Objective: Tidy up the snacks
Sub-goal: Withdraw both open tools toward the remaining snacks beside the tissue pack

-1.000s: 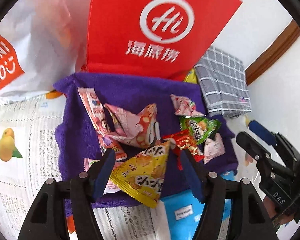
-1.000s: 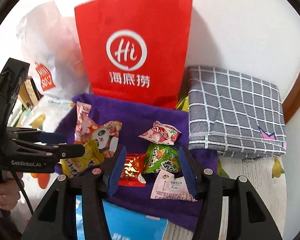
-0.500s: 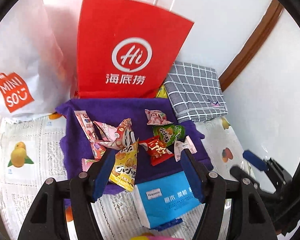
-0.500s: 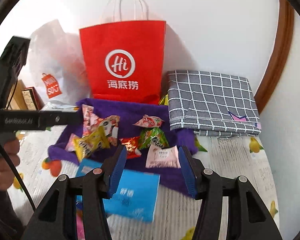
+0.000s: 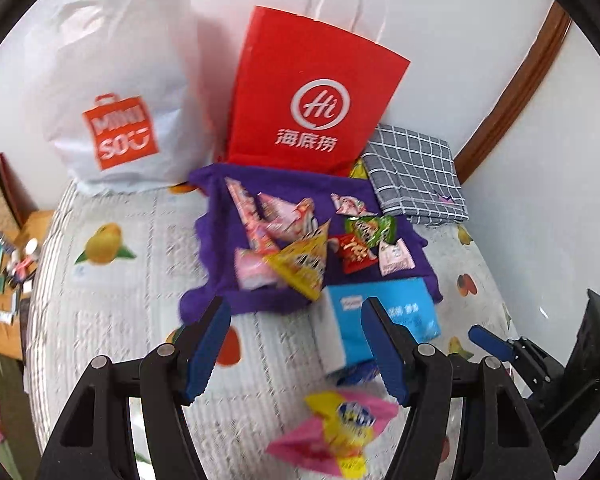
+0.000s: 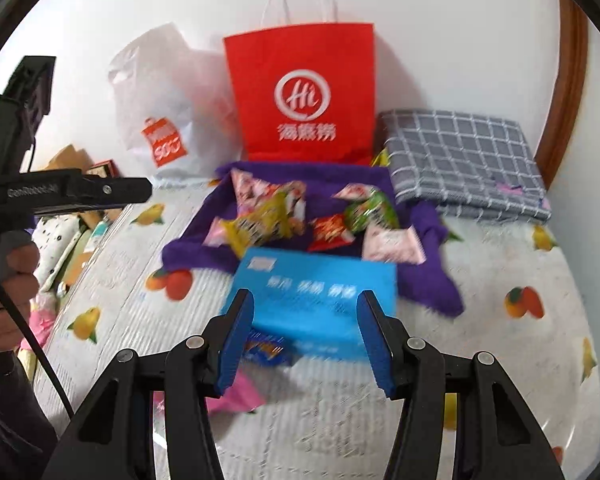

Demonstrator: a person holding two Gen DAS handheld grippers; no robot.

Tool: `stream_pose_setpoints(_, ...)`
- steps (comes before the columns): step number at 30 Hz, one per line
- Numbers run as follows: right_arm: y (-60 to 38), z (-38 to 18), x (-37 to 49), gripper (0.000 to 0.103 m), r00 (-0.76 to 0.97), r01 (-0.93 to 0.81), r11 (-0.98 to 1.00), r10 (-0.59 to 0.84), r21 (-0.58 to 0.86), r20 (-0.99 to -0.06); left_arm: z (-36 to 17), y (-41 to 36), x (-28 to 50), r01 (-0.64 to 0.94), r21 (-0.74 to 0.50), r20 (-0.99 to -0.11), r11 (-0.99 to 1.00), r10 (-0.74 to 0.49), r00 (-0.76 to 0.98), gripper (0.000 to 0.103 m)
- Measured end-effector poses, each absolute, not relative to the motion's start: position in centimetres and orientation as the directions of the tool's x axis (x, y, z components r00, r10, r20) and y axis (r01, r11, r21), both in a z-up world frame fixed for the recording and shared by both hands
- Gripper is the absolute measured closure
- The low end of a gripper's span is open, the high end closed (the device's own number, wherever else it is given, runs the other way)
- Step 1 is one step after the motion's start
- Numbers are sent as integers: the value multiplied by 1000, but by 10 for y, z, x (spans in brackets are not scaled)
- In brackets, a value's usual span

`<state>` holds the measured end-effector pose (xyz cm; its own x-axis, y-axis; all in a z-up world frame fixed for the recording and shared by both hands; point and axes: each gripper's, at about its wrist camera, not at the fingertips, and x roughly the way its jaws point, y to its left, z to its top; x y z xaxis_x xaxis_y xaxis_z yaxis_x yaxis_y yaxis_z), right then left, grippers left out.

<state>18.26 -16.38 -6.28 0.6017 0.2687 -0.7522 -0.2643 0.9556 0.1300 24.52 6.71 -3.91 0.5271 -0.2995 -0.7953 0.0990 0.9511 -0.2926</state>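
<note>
Several snack packets lie on a purple towel (image 5: 216, 240) (image 6: 432, 280): a yellow triangular one (image 5: 304, 264) (image 6: 260, 224), a red one (image 5: 354, 254) (image 6: 330, 232), a green one (image 5: 370, 228) (image 6: 368, 210) and a pale pink sachet (image 5: 396, 258) (image 6: 392, 242). A blue box (image 5: 400, 304) (image 6: 316, 292) rests at the towel's near edge. A pink and yellow packet (image 5: 340, 424) lies on the bedspread nearer me. My left gripper (image 5: 296, 336) hovers open above the bedspread, short of the towel. My right gripper (image 6: 306, 320) stands open over the blue box, holding nothing.
A red paper bag (image 5: 316, 104) (image 6: 300, 92) and a white plastic bag (image 5: 116, 92) (image 6: 168, 108) stand against the wall behind the towel. A folded grey checked cloth (image 5: 416, 172) (image 6: 464, 160) lies right of them. The fruit-print bedspread (image 5: 100, 300) spreads left and near. A small blue packet (image 6: 266, 350) peeks from under the box.
Both grippers pulled back and up from the snack pile, so the snacks look smaller and farther. The blue box and the pink and yellow packet came into view. Neither gripper's jaws changed.
</note>
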Motion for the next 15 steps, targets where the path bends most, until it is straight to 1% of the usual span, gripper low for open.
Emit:
stream_pose_setpoints(5,-151,-82,170,49,539,-294,938,322,185,-778,-44,83,224,64,-303,-799,951,-290,526,37)
stream_pose_setpoints(10,-149,-99,172,49,526,-255,948,304,193,-794,-52,89,204,49,-306,-801,951,-285,526,37)
stream_pose_setpoints(15,-145,-122,185,49,469,-225,943,326,246,-821,-65,96,192,27,-303,-815,953,-274,511,37)
